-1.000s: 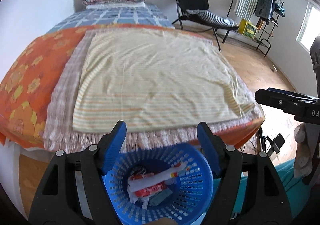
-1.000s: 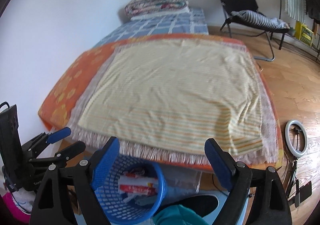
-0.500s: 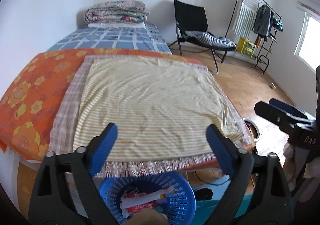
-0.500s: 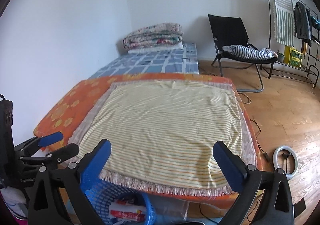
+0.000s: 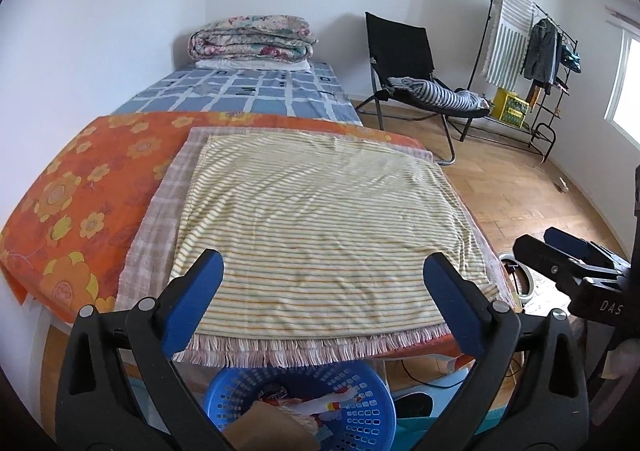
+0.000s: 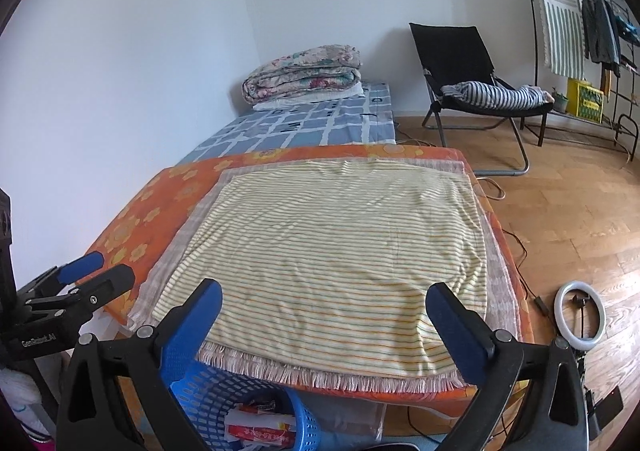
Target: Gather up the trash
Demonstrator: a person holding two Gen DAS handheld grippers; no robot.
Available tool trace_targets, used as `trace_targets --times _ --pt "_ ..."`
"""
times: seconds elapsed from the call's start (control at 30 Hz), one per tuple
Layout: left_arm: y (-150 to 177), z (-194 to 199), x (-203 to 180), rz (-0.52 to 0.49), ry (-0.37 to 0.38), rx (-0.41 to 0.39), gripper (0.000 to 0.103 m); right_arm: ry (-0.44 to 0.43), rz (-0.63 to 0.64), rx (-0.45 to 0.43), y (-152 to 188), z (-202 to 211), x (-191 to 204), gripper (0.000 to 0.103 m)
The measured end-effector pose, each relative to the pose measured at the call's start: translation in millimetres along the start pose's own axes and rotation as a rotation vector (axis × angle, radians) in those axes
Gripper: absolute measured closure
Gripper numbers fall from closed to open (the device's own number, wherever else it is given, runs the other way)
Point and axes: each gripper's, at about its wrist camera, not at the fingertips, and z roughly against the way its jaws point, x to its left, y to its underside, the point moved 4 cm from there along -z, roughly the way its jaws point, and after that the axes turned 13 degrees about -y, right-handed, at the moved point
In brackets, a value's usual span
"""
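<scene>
Little risk is carried at this moment, since nothing is held by either tool. The chief hazard is judged to lie with the blue basket (image 5: 298, 407), which stands on the floor just below the fringed end of the bed (image 5: 60, 211) and is partly hidden under the black frames; a downward move made without sight of its rim could knock it over and spill the trash (image 6: 260, 429) already lying inside. A second hazard is seen in the fringe of the striped cloth (image 5: 320, 219), which hangs near the basket and could be snagged by a blue pad. The two tools are also held close together, so a sideways sweep could bring them into contact.

The left gripper (image 5: 322, 297) is held above the foot of the bed and tilted down toward the cloth. Its jaws are opening and are spread wide, with nothing between them. The right gripper (image 6: 322, 321) is held alongside at a like tilt, its jaws fully spread and likewise empty. Each tool is seen from the side at the edge of the other's view.

No loose trash can be made out on the cloth or on the bare wooden floor (image 6: 560, 211), though small scraps might be missed in so distorted a view. The collected wrappers are seen in the basket, at the bottom of both views.
</scene>
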Motion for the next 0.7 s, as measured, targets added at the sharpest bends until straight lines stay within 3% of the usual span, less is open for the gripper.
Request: trace_targets --times 0.7 --pt "1.0 -5.8 2.5 0.004 -0.011 -0.001 0.001 -0.008 -0.015 0.004 2.8 -3.8 -4.2 0.000"
